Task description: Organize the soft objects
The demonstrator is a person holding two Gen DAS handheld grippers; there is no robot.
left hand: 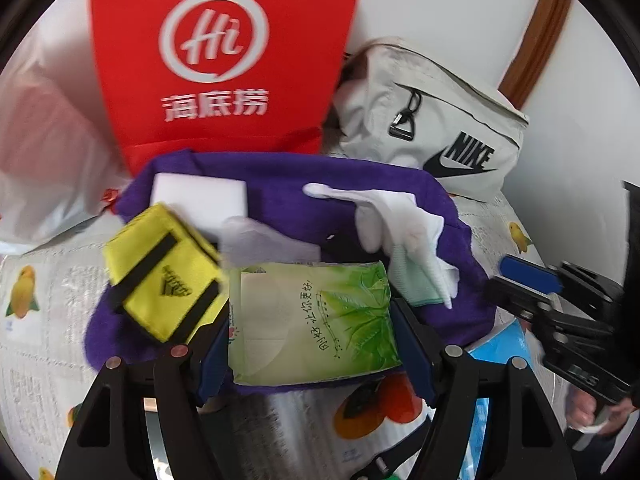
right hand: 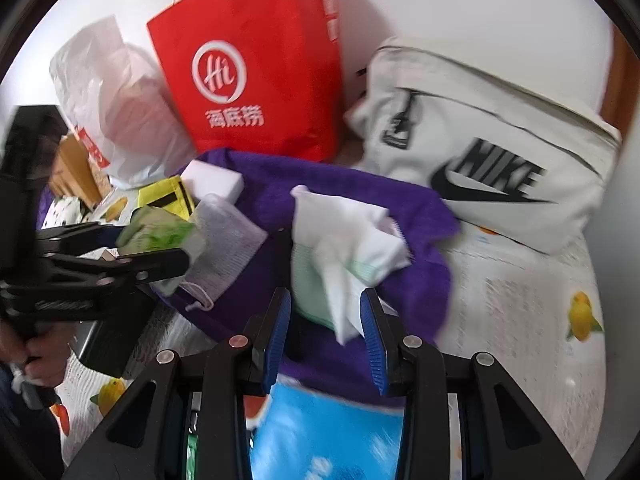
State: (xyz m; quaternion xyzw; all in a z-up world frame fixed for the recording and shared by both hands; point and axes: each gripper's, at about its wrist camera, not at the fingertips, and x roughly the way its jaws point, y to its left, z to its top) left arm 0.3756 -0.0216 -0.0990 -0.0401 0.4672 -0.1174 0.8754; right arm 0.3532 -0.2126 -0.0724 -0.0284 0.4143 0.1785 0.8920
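Observation:
A purple towel point(left hand: 280, 184) lies on the table with soft things on it: a yellow pouch point(left hand: 160, 276), a white sponge block point(left hand: 198, 196), a grey face mask point(right hand: 224, 240) and white gloves with a pale green cloth point(right hand: 344, 240). My left gripper point(left hand: 312, 320) is shut on a green tissue pack point(left hand: 312, 320), held over the towel; it also shows in the right wrist view point(right hand: 160, 232). My right gripper point(right hand: 324, 328) is open, its blue pads point(right hand: 374, 344) on either side of the gloves' lower edge, above the towel point(right hand: 360, 184).
A red paper bag point(left hand: 224, 52), a white plastic bag point(right hand: 116, 100) and a grey Nike bag point(right hand: 492, 152) stand behind the towel by the wall. A blue pack point(right hand: 320, 432) lies under my right gripper. The tablecloth point(right hand: 520, 300) is printed with fruit.

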